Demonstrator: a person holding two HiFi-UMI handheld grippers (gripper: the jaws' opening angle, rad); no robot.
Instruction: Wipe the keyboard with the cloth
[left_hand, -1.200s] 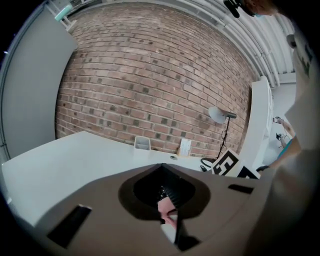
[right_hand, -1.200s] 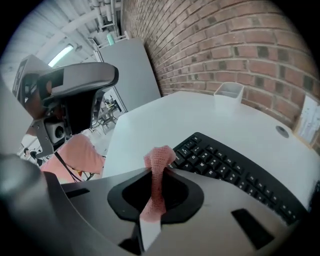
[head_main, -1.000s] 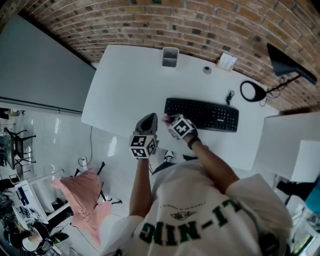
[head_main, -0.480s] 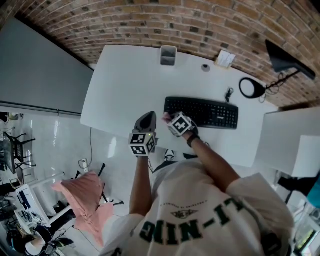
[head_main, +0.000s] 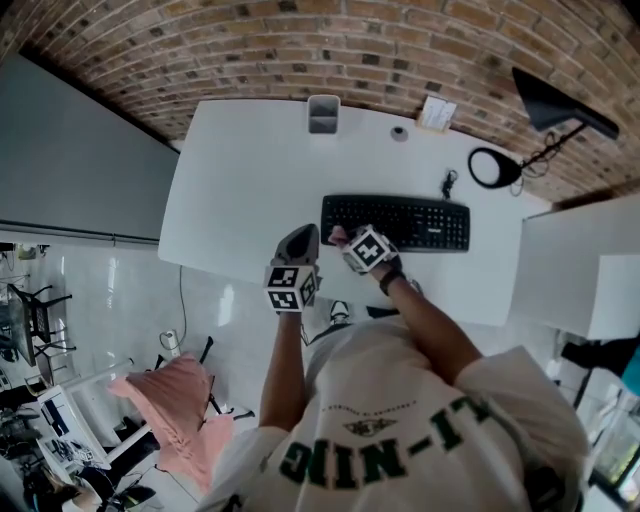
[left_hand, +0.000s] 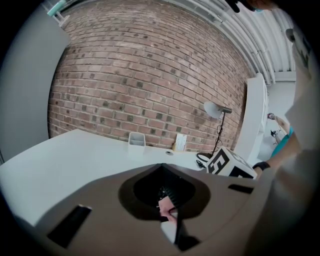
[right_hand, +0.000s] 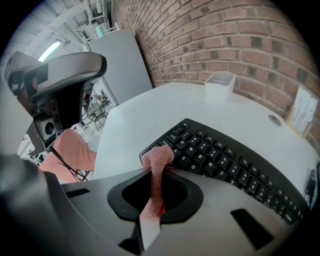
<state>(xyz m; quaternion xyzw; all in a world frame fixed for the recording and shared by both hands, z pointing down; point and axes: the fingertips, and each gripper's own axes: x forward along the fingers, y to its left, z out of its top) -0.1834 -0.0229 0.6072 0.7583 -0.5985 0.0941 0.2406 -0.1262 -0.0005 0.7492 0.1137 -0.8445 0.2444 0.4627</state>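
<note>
The pink cloth (right_hand: 159, 157) is pinched between the closed fingers of the right gripper (right_hand: 152, 177), and its bunched free end rests on the keys at the left end of the black keyboard (right_hand: 235, 162). In the head view the cloth (head_main: 335, 236) sits at the keyboard's (head_main: 400, 222) near left corner, with the right gripper (head_main: 348, 241) coming in from the table's front edge.

The left gripper (head_main: 300, 238) hangs just beside the right one, on its left, over the front edge of the white table (head_main: 240, 190). Its own view shows its fingers (left_hand: 169, 227) drawn together. A bit of pink shows at their tips, and I cannot tell whether they touch it.

The keyboard lies flat, parallel to the front edge. Against the brick wall (head_main: 300, 50) at the back stands an upright, open-topped white cup (head_main: 322, 113), well apart from the keyboard. Its contents cannot be made out in any view. To its right along the back edge are a small round object (head_main: 400, 133) and a white card (head_main: 436, 113). Farther right is a black ring-headed lamp (head_main: 492, 168). A pink fabric (head_main: 175, 405) lies below the table to the left.
</note>
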